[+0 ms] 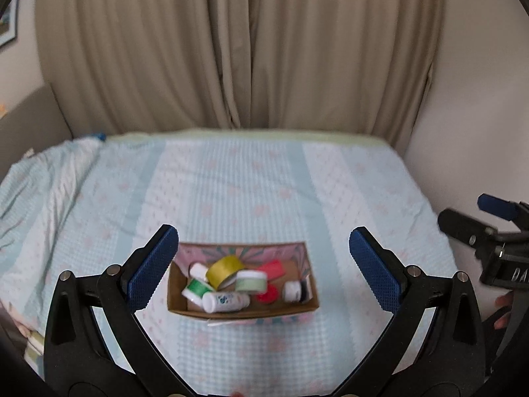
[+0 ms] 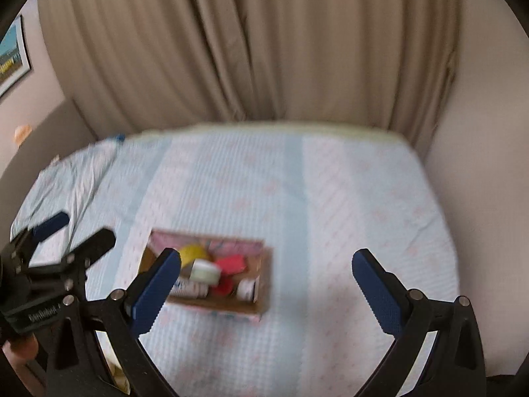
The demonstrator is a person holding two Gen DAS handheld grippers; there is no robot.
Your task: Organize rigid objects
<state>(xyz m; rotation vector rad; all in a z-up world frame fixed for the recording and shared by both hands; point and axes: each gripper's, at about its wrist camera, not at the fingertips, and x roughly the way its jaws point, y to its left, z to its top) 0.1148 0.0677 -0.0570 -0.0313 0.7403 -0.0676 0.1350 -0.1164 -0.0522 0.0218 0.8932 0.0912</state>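
Note:
A shallow cardboard box sits on the bed and holds several small things: a yellow tape roll, a pale green jar, a green-capped bottle, a white bottle lying down, red pieces and a small white jar. My left gripper is open and empty, held above and in front of the box. My right gripper is open and empty, with the box by its left finger. Each gripper shows in the other's view, the right one and the left one.
The bed has a light blue patterned sheet, rumpled at the left. Beige curtains hang behind it. A wall runs along the bed's right side. A framed picture hangs on the left wall.

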